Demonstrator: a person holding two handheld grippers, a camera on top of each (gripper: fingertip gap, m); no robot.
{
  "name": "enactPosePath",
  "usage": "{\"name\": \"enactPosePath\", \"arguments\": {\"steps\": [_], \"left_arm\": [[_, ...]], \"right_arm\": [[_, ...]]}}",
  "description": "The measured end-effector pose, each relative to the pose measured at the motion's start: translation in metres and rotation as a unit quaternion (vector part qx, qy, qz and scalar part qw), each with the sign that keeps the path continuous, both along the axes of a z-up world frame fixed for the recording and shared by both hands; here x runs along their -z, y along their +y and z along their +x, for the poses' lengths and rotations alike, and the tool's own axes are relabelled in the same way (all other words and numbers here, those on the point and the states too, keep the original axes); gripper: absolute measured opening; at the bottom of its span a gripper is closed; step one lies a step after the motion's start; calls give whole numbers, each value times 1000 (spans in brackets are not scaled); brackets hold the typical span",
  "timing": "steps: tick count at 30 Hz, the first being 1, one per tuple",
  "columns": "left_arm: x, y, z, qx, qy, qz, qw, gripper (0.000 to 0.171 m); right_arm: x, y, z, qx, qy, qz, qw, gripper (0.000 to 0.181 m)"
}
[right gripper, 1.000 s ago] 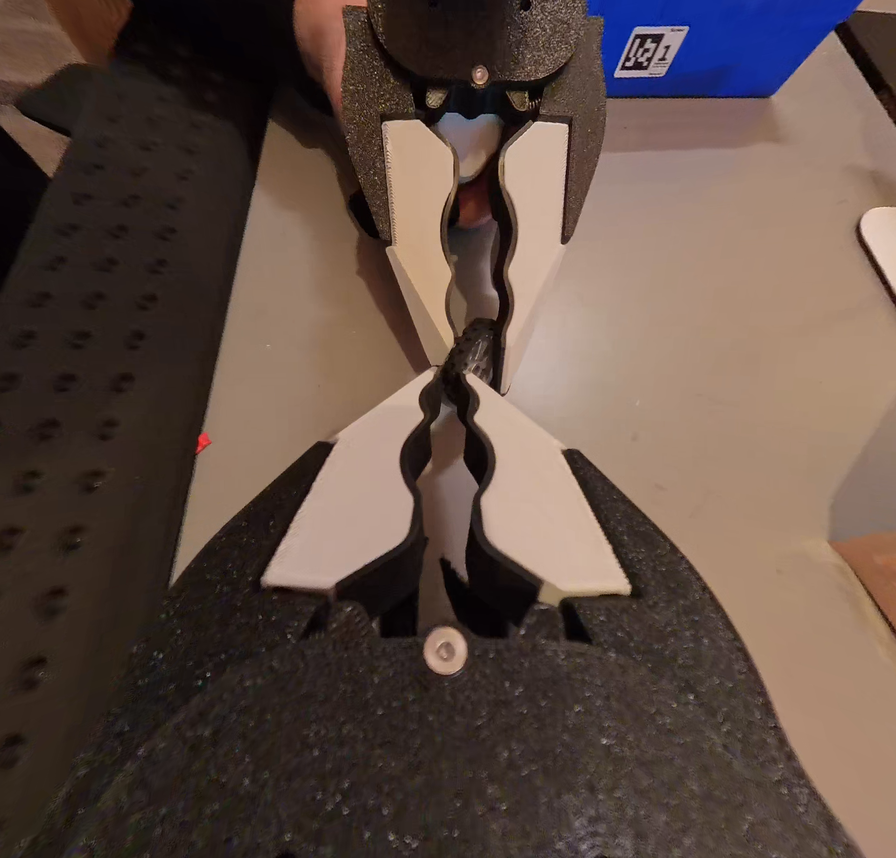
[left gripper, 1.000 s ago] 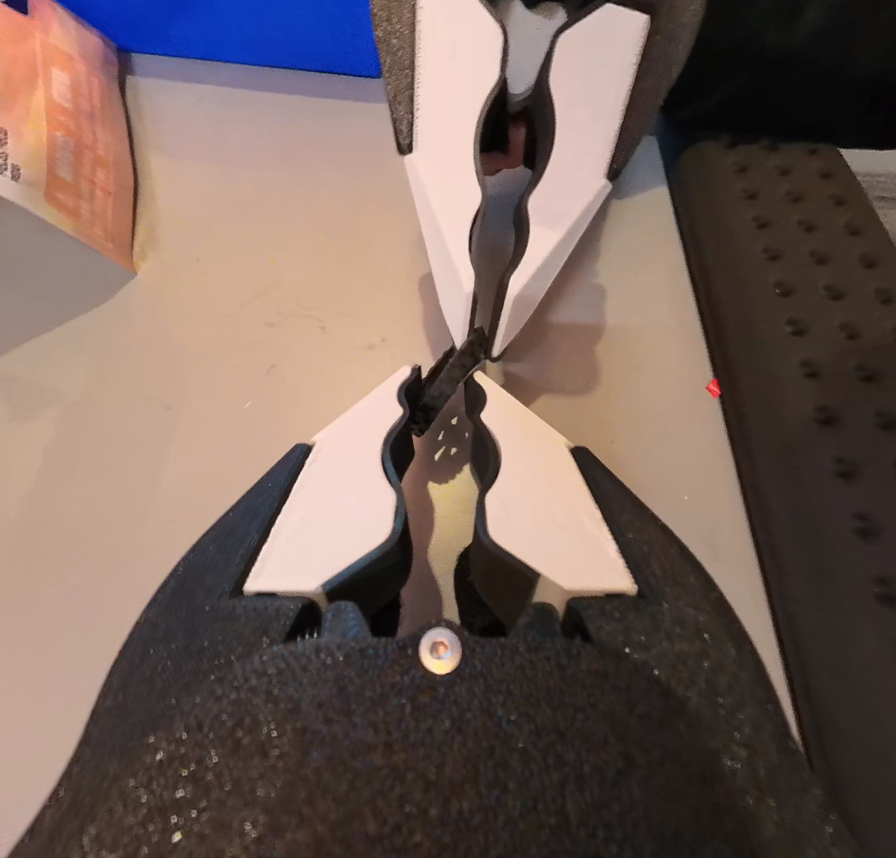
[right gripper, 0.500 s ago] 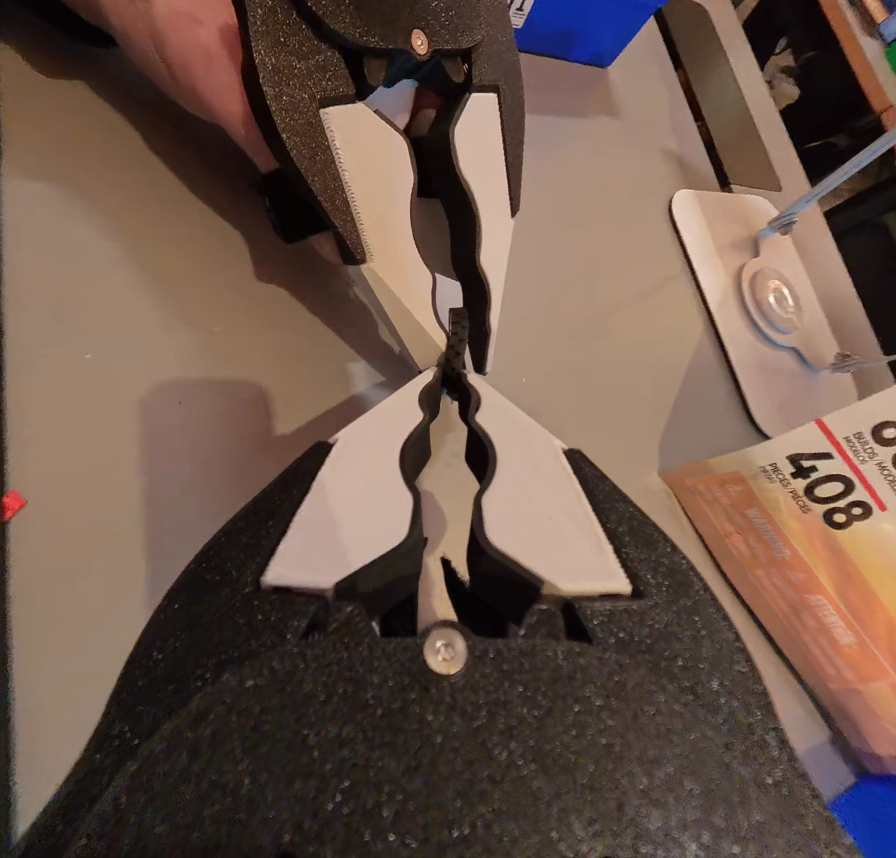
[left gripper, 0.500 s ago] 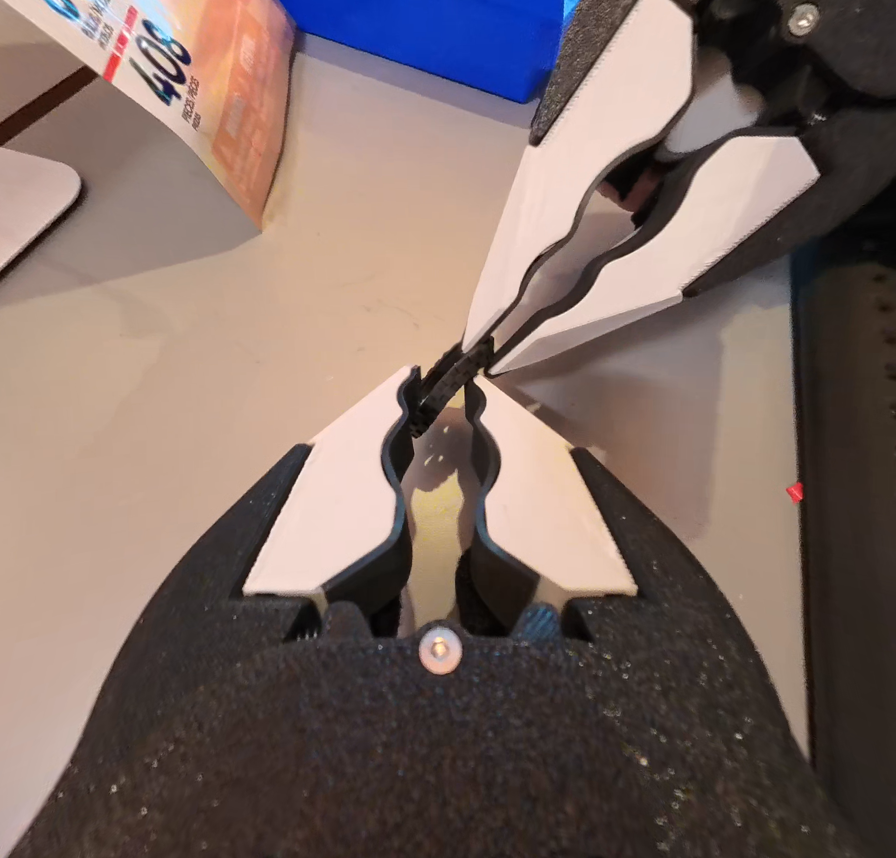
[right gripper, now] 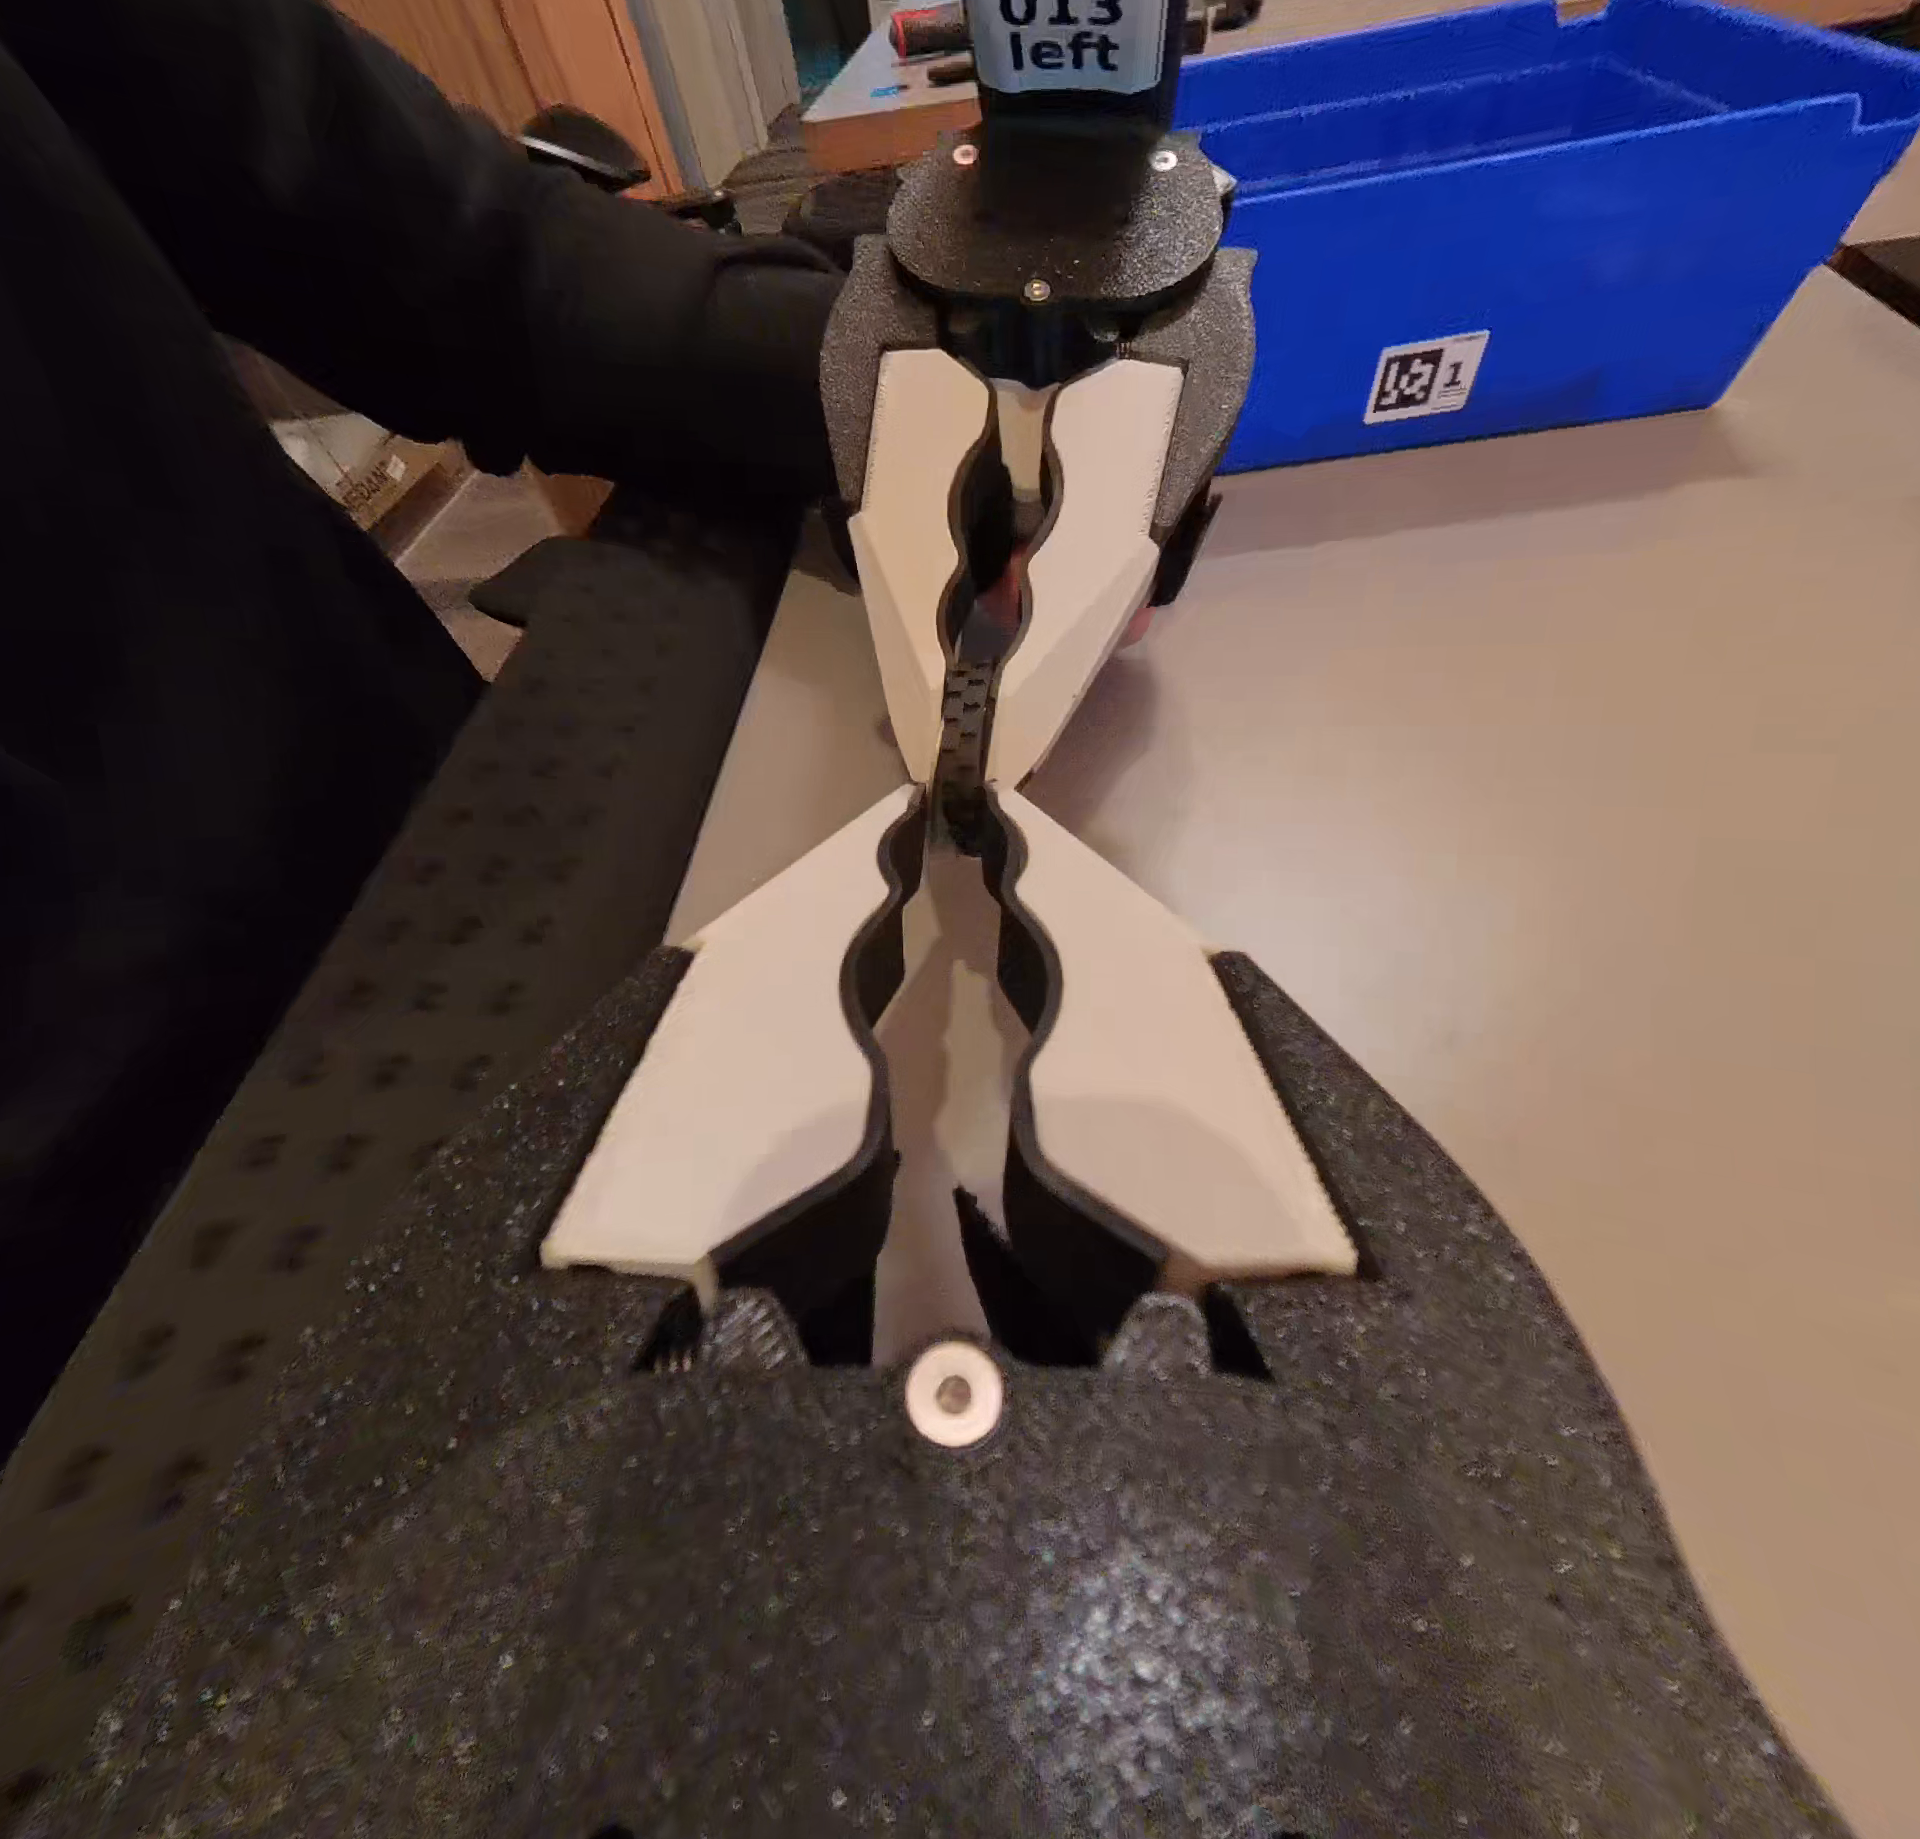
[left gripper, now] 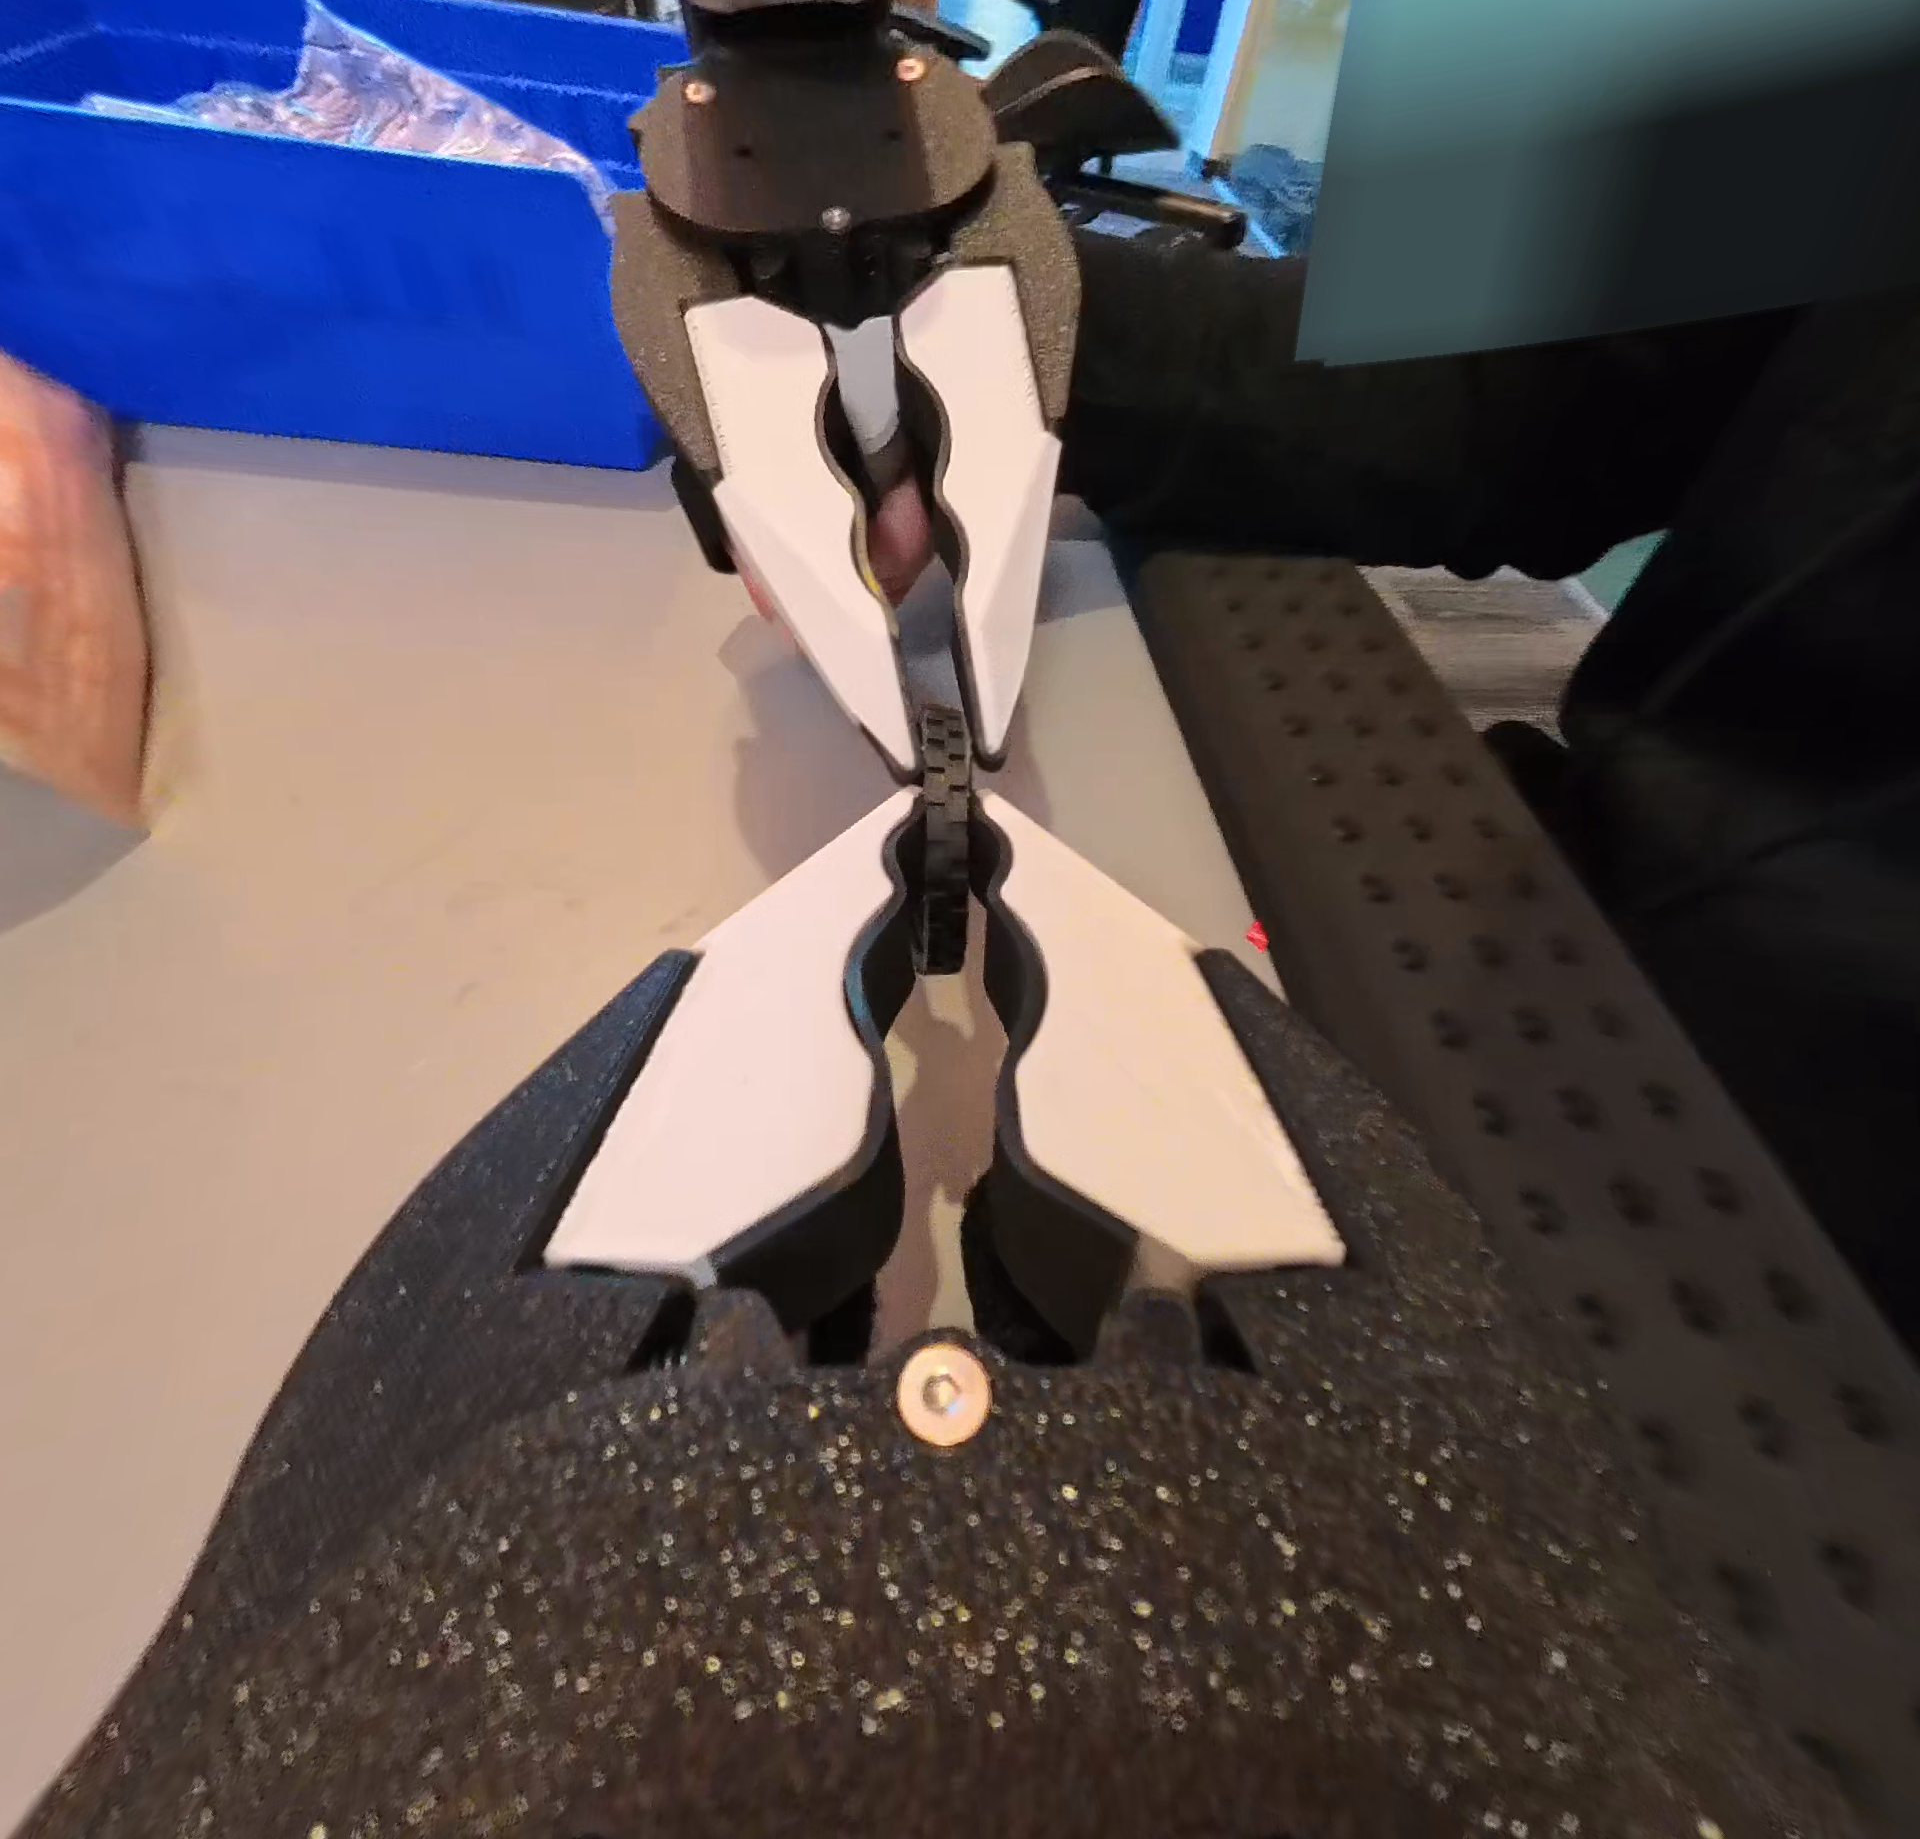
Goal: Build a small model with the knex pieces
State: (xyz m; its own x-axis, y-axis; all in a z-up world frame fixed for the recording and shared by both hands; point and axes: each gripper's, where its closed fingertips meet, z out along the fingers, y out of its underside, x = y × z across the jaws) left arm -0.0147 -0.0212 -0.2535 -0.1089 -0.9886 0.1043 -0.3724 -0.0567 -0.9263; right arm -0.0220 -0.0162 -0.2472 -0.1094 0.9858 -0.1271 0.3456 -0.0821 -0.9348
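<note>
Both tongs clamped on one small black chain [left gripper: 943, 823]: left tongs [left gripper: 940, 810] at frame centre, right tongs [left gripper: 935, 766] just above, tips nearly touching, above the grey counter [left gripper: 436, 750]; probably light, jointed, floppy; best pinched at the ends; blue bin [left gripper: 312, 272] upper left.
</note>
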Motion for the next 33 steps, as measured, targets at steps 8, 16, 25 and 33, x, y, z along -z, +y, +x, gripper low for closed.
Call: {"name": "enactPosePath", "arguments": {"steps": [8,16,25,33], "left_arm": [[-28,-16,-2,49,-88,-68,993,2],[-48,5,-1,-19,-142,-75,987,2],[-46,56,4,-168,-143,-66,973,1],[-44,91,5,-291,-125,-24,948,2]], "right_arm": [[-26,-18,-1,-58,95,-76,991,7],[-44,0,1,-14,145,-52,988,5],[-40,50,6,137,100,27,985,5],[-36,85,9,246,26,109,963,5]]}}
